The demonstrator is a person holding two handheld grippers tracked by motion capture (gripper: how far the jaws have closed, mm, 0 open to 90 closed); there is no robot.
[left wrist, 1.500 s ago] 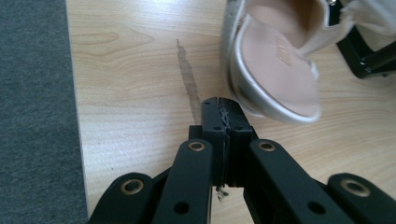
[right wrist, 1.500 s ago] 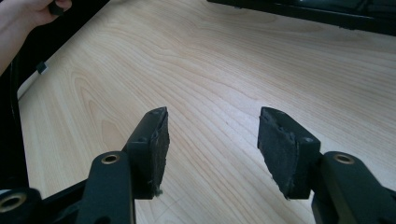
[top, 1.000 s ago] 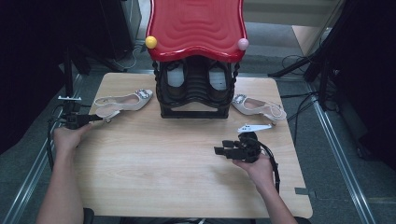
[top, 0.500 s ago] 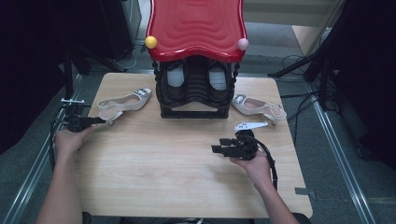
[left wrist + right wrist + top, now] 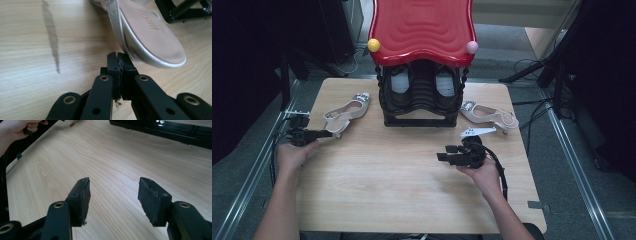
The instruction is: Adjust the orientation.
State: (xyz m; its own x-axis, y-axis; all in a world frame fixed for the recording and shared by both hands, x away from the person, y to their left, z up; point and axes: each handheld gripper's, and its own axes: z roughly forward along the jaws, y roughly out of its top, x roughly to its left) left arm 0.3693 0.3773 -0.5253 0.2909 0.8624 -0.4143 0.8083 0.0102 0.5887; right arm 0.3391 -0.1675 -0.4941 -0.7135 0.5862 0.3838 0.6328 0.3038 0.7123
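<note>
Leftward along the desk's edge is where the left claw [image 5: 326, 133] has slid since a second ago, its hand drawing back toward the corner while the right hand has stayed put. Its jaws are pressed together with nothing between them, their tips just touching the back rim of the pale slingback shoe [image 5: 346, 111] that lies on the desk's left side, toe toward the black shoe rack [image 5: 422, 95]. The right claw [image 5: 443, 153] rests low over the middle of the desk [image 5: 402, 200], jaws spread wide over bare wood. A matching shoe [image 5: 489, 114] lies right of the rack, near the desk's far right edge. The light wood top shows a faint dark smear [image 5: 51, 35] in the left gripper view. A red wavy seat [image 5: 422, 27] tops the rack. Around the desk the room is dim, with grey floor [image 5: 572, 165], metal rails [image 5: 577, 170] on either side and cables [image 5: 537, 65] trailing at the right.
</note>
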